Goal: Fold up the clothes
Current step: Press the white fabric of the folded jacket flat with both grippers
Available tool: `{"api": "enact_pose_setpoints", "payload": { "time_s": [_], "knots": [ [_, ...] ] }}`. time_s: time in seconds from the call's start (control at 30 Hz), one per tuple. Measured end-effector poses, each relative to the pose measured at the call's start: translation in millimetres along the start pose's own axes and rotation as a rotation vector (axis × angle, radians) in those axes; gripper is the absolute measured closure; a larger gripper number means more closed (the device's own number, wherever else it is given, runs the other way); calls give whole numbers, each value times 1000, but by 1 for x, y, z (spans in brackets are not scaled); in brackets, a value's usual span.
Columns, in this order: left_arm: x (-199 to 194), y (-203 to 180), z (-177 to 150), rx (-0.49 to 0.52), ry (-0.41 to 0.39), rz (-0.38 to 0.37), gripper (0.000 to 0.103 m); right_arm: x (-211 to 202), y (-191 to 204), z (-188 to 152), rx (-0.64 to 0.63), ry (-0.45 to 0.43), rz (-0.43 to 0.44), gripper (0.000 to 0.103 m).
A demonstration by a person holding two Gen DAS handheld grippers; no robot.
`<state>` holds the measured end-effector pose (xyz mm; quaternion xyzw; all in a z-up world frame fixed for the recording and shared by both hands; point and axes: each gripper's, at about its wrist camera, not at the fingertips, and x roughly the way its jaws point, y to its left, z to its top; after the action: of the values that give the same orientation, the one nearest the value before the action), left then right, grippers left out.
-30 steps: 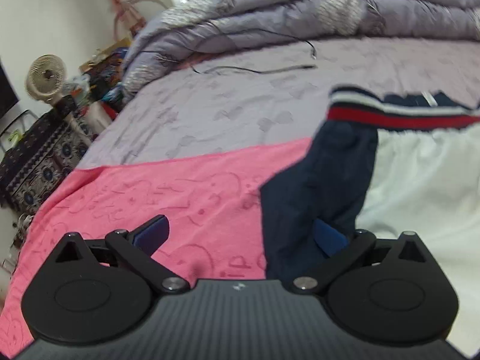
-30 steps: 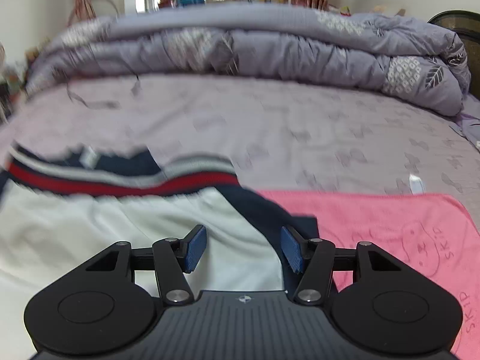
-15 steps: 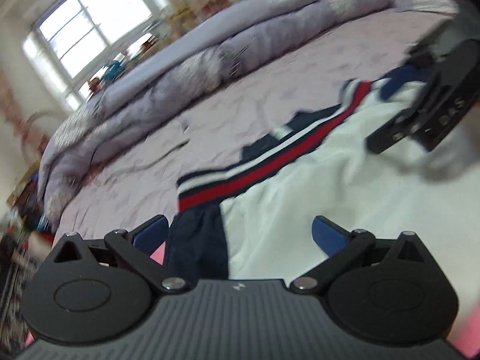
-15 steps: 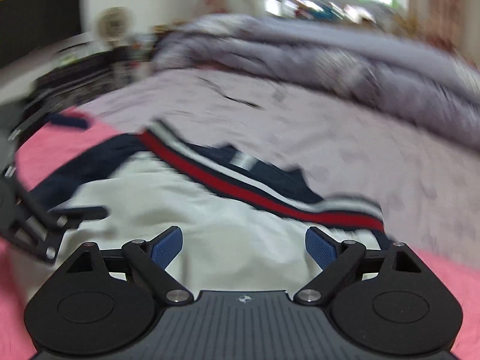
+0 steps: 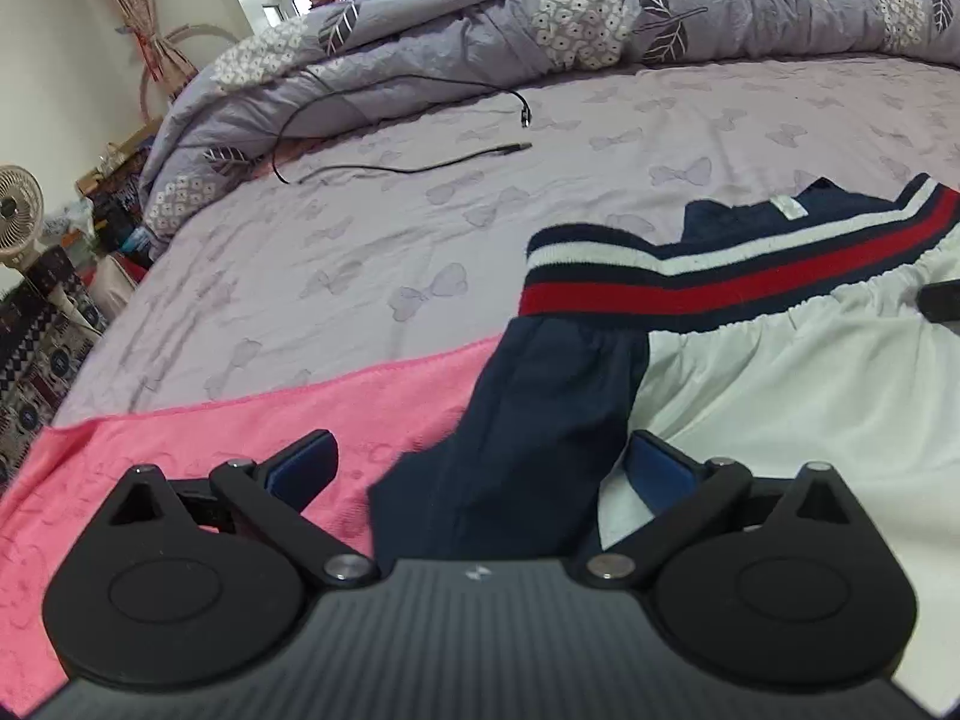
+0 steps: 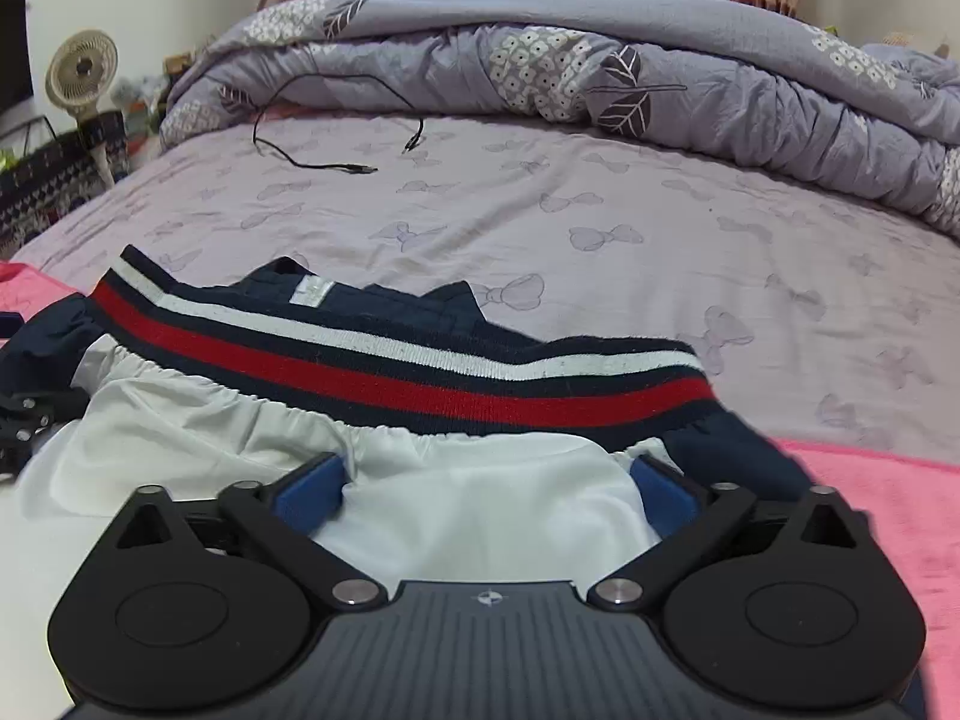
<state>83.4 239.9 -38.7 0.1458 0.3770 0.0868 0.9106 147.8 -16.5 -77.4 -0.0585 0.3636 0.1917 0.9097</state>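
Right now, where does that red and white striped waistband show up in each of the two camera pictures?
Left wrist view: the striped waistband lies at the right, above the white cloth, beyond the open left gripper.
Right wrist view: it runs across the middle, just beyond the open right gripper.
Shared landmark: the black cable on the purple sheet behind.

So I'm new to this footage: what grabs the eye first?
The striped waistband in red, white and navy, running across white-and-navy shorts on the bed. Under them lies a bright pink towel, and a rumpled lilac quilt is heaped along the far side.
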Motion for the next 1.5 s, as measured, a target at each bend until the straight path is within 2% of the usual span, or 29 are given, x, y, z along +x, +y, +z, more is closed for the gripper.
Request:
{"api": "enact_pose_setpoints", "payload": {
  "time_s": [0.1,0.2,0.27,0.37,0.47,0.6,0.73,0.87,1.0,1.2,1.43,1.5],
  "knots": [
    [-31,1,5,22,-64,15,0,-51,-1,-3,-82,-69,93,10],
    [-73,4,1,11,-132,-87,0,-100,3,-15,-153,-125,235,7],
    [-101,-6,-5,67,-194,-158,0,-122,12,-25,-239,-131,323,6],
    [-129,-28,-15,236,-264,-276,0,-130,36,-32,-426,-89,426,6],
    [-134,-44,-21,413,-329,-376,0,-124,55,-31,-576,-51,456,6],
    [-112,-49,-8,490,-304,-559,0,-99,56,-17,-641,7,522,0],
    [-76,-61,-1,495,-241,-584,2,-56,54,-13,-643,106,580,0],
    [-43,-60,-16,534,-154,-562,4,-40,36,-32,-701,61,594,0],
    [-31,-26,-26,426,-131,-610,2,-46,-4,-42,-692,27,601,0],
    [-25,8,-32,384,-107,-598,2,-63,-62,-60,-680,31,527,0],
    [-31,17,-27,373,-87,-536,1,-78,-104,-67,-629,82,409,0],
    [-46,18,-20,385,-122,-511,2,-86,-108,-63,-626,111,368,0]
  ]
}}
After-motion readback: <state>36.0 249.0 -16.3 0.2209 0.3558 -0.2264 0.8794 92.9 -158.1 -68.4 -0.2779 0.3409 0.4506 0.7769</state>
